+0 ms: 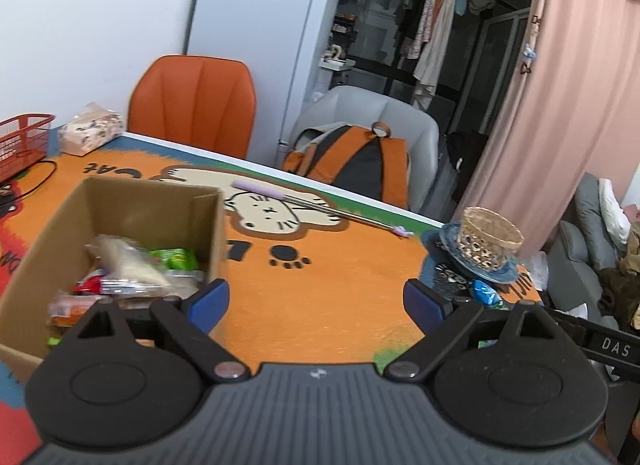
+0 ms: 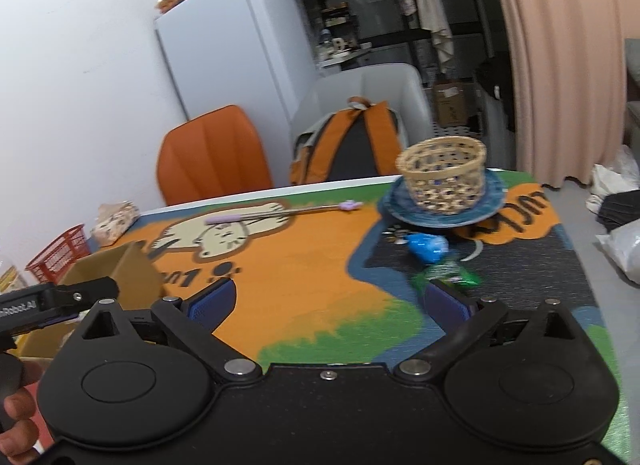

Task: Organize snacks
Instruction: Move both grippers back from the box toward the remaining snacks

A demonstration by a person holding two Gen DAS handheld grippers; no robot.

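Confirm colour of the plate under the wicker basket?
Blue. The plate under the wicker basket shows best in the right wrist view.

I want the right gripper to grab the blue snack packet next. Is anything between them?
Nothing blocks the way. The right gripper is open over bare mat, and the blue snack packet lies ahead and to its right. A green packet lies beside the blue one, near the right finger.

You had an orange tablecloth (image 1: 320, 297) with a cream cartoon cat, black letters and green edging. The cardboard box (image 1: 120, 201) was plain brown; the snacks (image 1: 132, 273) in it showed green, red and beige. A blue wrapper (image 2: 426, 245) and a green wrapper (image 2: 450, 275) lay near a tan woven basket (image 2: 444, 179) on a blue plate (image 2: 490, 201).
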